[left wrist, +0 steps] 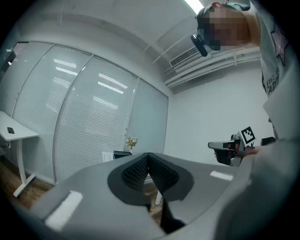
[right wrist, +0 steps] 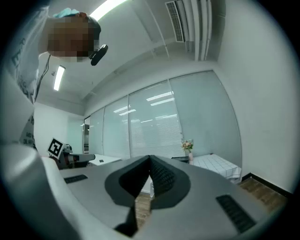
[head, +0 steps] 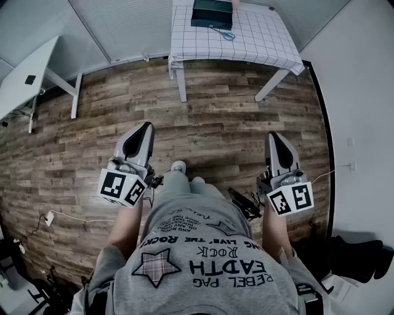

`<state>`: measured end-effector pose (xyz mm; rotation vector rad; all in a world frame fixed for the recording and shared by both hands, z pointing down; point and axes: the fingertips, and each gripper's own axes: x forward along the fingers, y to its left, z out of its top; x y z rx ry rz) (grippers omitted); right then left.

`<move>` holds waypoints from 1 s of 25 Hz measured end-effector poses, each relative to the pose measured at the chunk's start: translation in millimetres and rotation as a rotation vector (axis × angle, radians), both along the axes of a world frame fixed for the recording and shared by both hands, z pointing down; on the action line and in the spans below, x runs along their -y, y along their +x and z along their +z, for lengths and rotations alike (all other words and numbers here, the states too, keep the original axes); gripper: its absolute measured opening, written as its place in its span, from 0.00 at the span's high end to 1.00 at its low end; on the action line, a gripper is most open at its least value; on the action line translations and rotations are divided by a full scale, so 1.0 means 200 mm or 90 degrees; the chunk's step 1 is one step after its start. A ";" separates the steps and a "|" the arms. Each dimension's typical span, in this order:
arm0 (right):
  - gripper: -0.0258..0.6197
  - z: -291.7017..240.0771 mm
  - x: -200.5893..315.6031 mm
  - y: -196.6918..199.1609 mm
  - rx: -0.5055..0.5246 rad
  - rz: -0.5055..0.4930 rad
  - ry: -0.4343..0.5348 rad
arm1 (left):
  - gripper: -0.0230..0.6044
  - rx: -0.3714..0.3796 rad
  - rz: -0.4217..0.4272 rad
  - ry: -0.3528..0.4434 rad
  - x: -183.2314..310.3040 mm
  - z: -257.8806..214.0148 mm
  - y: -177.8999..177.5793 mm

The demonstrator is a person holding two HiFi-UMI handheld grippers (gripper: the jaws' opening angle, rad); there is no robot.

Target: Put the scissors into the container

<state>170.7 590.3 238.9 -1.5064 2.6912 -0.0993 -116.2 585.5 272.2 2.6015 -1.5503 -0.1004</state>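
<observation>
Stood well apart from the cloth-covered table (head: pixel 265 37), out on the wooden floor (head: pixel 209 117), with no part of the task begun, judging by the layout. Held the left gripper (head: pixel 145 127) and the right gripper (head: pixel 273 136) level at about waist height, one at each side of the body, both pointed ahead toward the table, probably as a neutral carrying pose for the approach. Saw both pairs of jaws pressed together, pads meeting at the tips, with nothing between them in either gripper view; sensible enough with nothing within reach to grasp.

Found the scissors (head: pixel 226 34), small and blue-handled as far as could be told, lying flat on the checked top, just beside the dark green container (head: pixel 212 13) and on its near side; touching or apart, impossible to tell at that size. Placed the container toward the far side of the table, with a vase of flowers (right wrist: pixel 187 146) beside it in the right gripper view. Also noted a white desk (head: pixel 34 64) off to the left and a loose cable (head: pixel 74 216) on the floor.

Judged the next need as closing in on the table, then opening one gripper over the scissors, low and level, since flat on cloth and likely to slide rather than lift under a careless pinch.
</observation>
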 end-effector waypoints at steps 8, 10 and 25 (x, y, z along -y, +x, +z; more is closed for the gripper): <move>0.94 -0.02 -0.02 0.08 0.005 -0.006 0.013 | 0.95 0.010 -0.010 -0.010 -0.01 0.00 0.10; 0.94 -0.03 -0.03 0.11 0.007 -0.006 0.015 | 0.95 0.016 -0.007 -0.010 -0.01 0.01 0.13; 0.93 -0.13 0.01 0.00 0.043 -0.088 0.039 | 0.95 0.020 -0.007 0.022 0.05 -0.08 0.19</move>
